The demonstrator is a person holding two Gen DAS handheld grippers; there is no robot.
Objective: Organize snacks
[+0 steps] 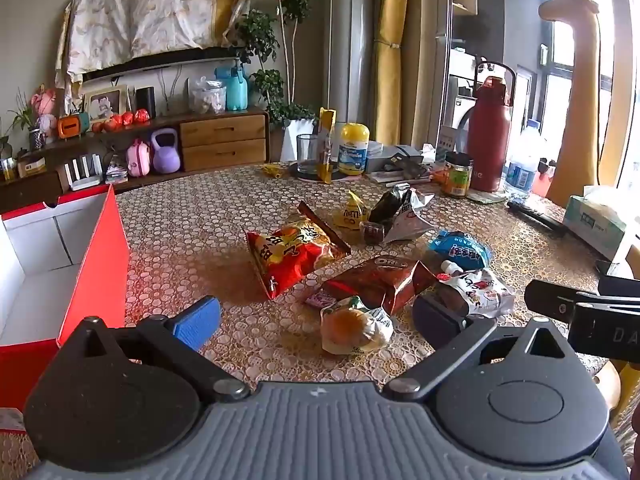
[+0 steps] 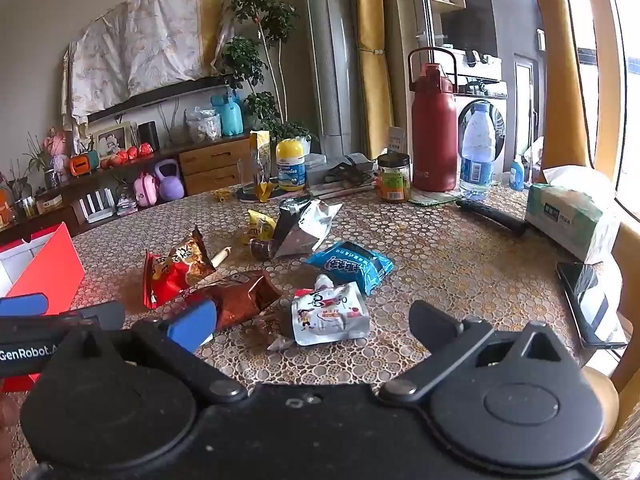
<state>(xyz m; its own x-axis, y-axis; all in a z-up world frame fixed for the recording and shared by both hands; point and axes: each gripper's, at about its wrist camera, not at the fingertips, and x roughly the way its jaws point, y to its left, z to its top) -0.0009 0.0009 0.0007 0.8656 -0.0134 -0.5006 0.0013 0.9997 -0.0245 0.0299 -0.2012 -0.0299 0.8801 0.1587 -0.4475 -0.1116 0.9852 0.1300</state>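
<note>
Several snacks lie mid-frame on my patterned table; red box at the left edge, then chip bag, brown packet, small bun. Left claw and right claw both spread, empty.

Home living room: TV cabinet, houseplant, curtains, cluttered table.

On the counter, the snack packets lie at centre, the open box at nine o'clock, bottles at one o'clock.
</note>
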